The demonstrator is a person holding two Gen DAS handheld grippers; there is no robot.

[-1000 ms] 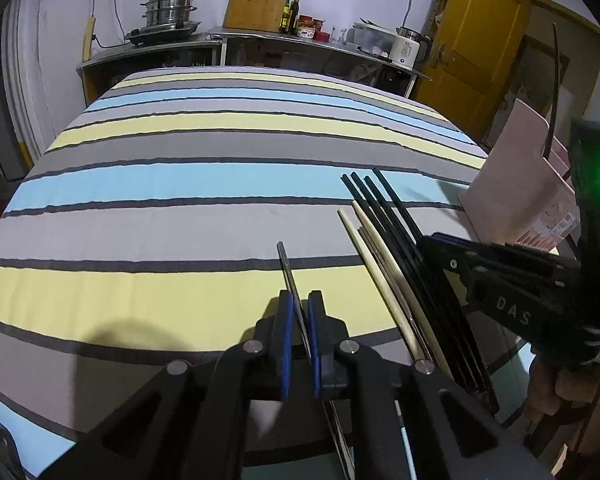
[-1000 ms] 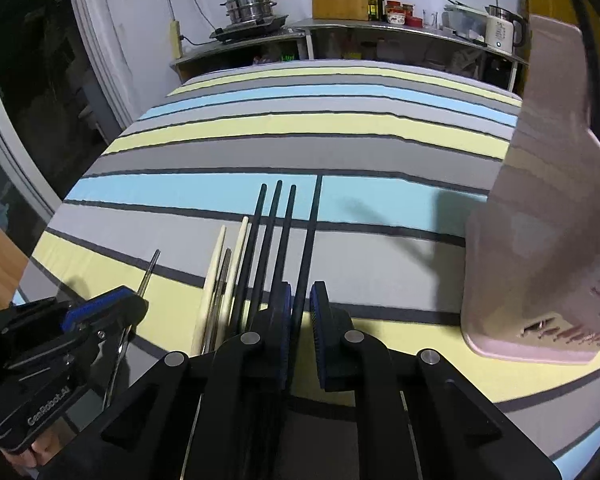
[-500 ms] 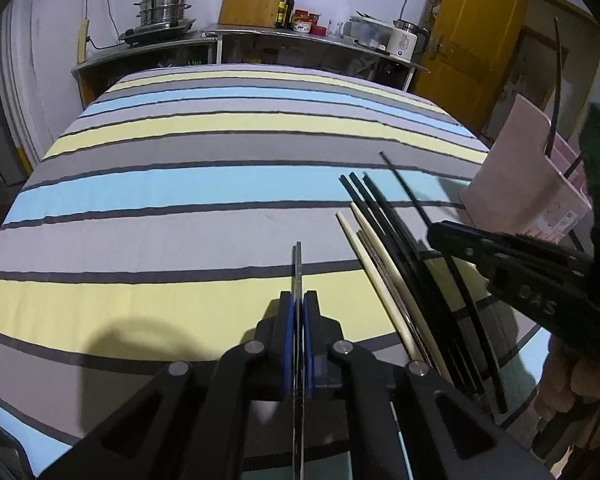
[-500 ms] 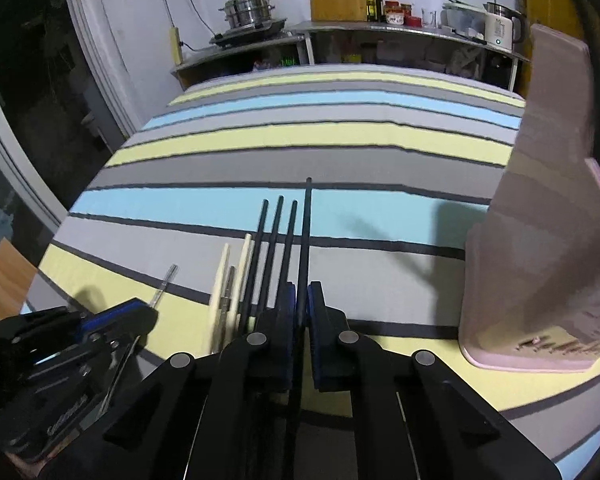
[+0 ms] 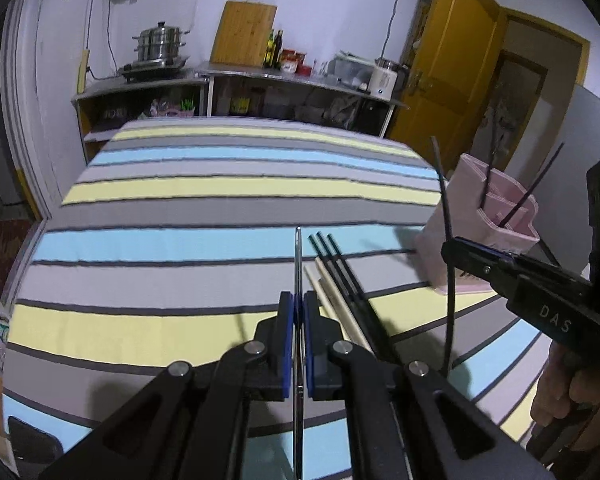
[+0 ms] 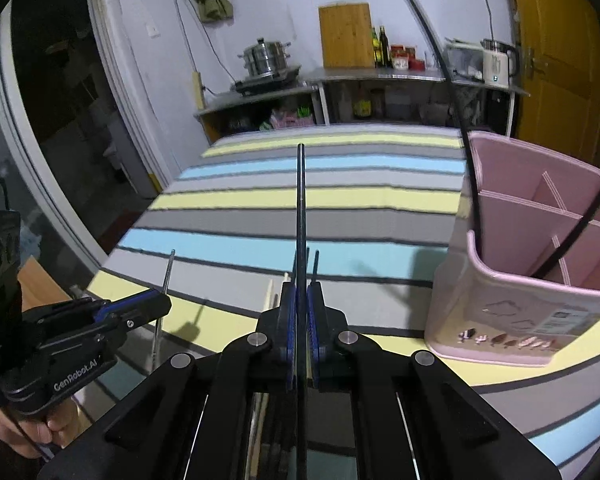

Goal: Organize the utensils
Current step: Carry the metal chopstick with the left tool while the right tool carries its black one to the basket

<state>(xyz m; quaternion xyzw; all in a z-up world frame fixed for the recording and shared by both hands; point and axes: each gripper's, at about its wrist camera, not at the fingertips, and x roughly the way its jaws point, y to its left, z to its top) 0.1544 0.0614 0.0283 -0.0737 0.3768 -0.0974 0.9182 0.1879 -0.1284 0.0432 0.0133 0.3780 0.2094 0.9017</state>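
Note:
My left gripper (image 5: 299,304) is shut on a thin metal chopstick (image 5: 298,256), lifted above the striped tablecloth (image 5: 180,240) and pointing away from me. My right gripper (image 6: 301,296) is shut on a single black chopstick (image 6: 301,208), also raised. In the left wrist view the right gripper (image 5: 450,246) hangs just left of the pink utensil holder (image 5: 466,200) with its black chopstick (image 5: 442,192) standing steeply. Three black chopsticks (image 5: 340,268) and pale ones (image 5: 328,292) lie on the cloth between the grippers. The pink holder (image 6: 500,292) has dividers and long black chopsticks (image 6: 452,96) in it.
A counter (image 5: 300,80) at the far wall carries a steel pot (image 5: 160,44), a wooden board (image 5: 244,34), bottles and a kettle. A yellow door (image 5: 452,80) is at the right. The table's left edge (image 6: 112,252) drops to the floor. A hand (image 6: 56,424) grips the left tool.
Both grippers shut, the left on the metal chopstick and the right on one black chopstick, then rose with them off the cloth. The pink holder now shows from above.

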